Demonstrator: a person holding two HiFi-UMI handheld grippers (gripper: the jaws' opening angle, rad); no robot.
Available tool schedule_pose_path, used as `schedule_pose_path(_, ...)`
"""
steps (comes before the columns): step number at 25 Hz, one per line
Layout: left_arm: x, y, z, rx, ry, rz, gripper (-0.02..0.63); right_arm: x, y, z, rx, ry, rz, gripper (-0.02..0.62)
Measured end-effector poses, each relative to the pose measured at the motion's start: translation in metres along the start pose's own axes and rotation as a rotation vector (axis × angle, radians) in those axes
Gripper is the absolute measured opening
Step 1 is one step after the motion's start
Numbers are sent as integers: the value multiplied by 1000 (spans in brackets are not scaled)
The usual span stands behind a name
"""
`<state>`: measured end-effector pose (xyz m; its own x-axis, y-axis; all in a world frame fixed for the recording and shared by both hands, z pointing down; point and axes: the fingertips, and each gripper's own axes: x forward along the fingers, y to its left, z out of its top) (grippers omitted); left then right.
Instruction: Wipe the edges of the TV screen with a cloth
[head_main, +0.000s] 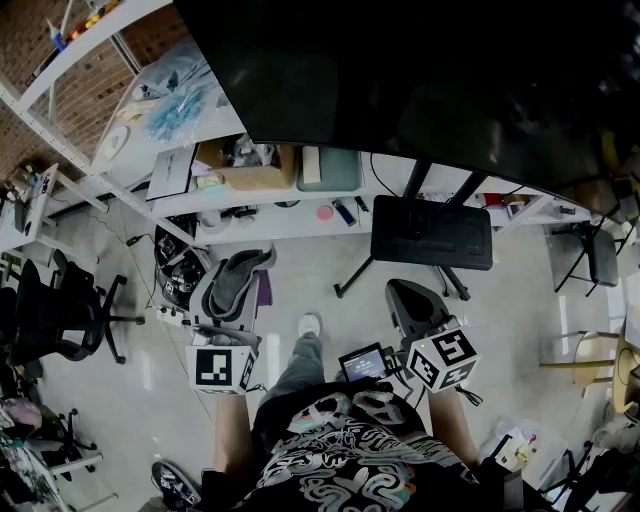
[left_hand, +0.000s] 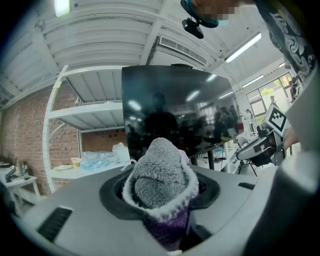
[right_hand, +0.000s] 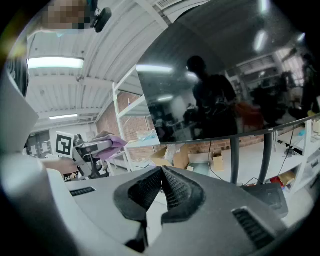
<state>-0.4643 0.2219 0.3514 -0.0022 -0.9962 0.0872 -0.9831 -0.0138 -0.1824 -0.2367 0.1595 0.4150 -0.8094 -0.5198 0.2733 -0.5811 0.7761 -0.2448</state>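
Head view, looking steeply down past a patterned black shirt (head_main: 340, 465): left gripper (head_main: 238, 283) low at the left, right gripper (head_main: 410, 303) low at the right, each with a marker cube at its rear. Both angled toward a large dark TV screen (head_main: 420, 70) that fills the top of the picture, raised on a black stand (head_main: 430, 232) on a pale floor. Clamped in the left jaws, a fluffy grey cloth (head_main: 240, 272) with a purple underside, well apart from the screen and not touching it. Behind the screen, white shelving (head_main: 120, 160) with a cardboard box (head_main: 250, 172) and clear plastic bags (head_main: 175, 105). At far left, a black office chair (head_main: 60, 310).

Left gripper view: jaws gripping the cloth, bunched into a rounded grey mound with a pale trim and purple fabric below. Beyond it, the screen upright, glossy, reflecting ceiling lights.

Right gripper view: textured black pads (right_hand: 175, 187) pressed together at their tips, nothing between them. Screen above and ahead, lower edge and stand legs in sight. Left gripper with the purple of the cloth visible at far left.
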Motion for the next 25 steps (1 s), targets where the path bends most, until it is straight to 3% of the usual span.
schedule_pose_path(5, 11, 24, -1, 68, -17, -7, 202, 11, 16, 26, -61, -90, 31, 28)
schedule_pose_path(10, 31, 49, 0, 45, -33, -12, 202, 22, 11, 49, -125, -125, -58, 29)
schedule_pose_path(15, 54, 69, -12, 32, 1, 9, 202, 41, -3, 52, -118, -109, -151, 29)
schedule_pose_path(19, 71, 93, -30, 47, 55, 11, 202, 59, 0, 48, -109, -78, -123, 29)
schedule_pose_path(25, 93, 123, -43, 37, 65, 28, 202, 85, 0, 46, -84, -36, -104, 29)
